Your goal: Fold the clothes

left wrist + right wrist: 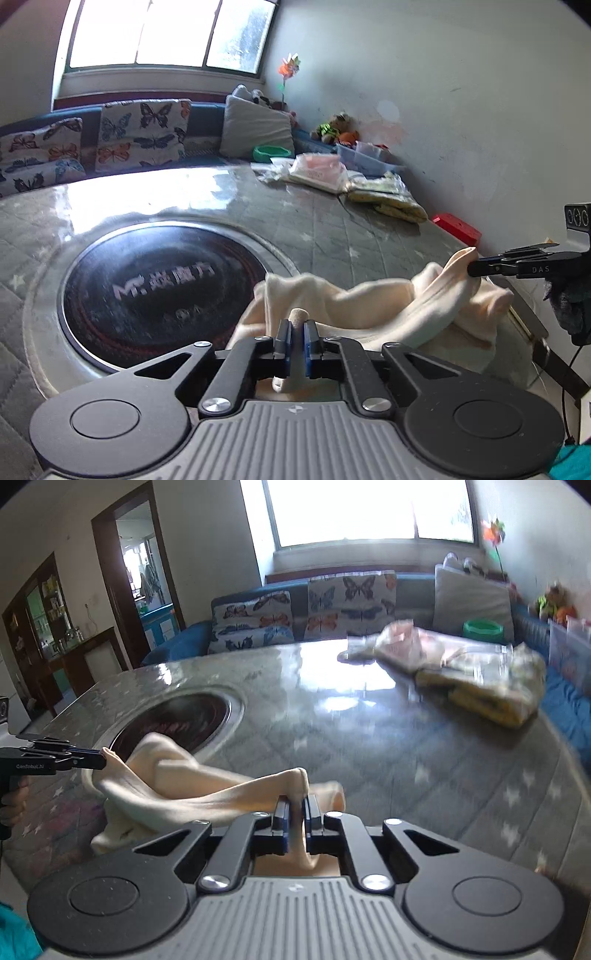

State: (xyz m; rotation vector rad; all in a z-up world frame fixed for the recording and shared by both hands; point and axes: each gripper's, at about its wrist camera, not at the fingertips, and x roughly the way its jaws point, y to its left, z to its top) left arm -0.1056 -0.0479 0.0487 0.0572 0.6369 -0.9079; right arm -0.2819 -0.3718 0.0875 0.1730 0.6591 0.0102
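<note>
Holding cream garment (373,306) | L tongs (294,334) clamped on edge | R tongs (295,812) clamped, cloth stretched betw

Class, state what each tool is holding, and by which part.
Both grip the cream garment: left tool and right tool each pinch a bunched edge; which part cannot be told.

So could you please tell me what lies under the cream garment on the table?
The cream garment covers part of the quilted table cover and the rim of the round black cooktop. Anything else beneath is hidden.

Both claws (295,328) (471,268) pinch the cream garment (369,306).
</note>
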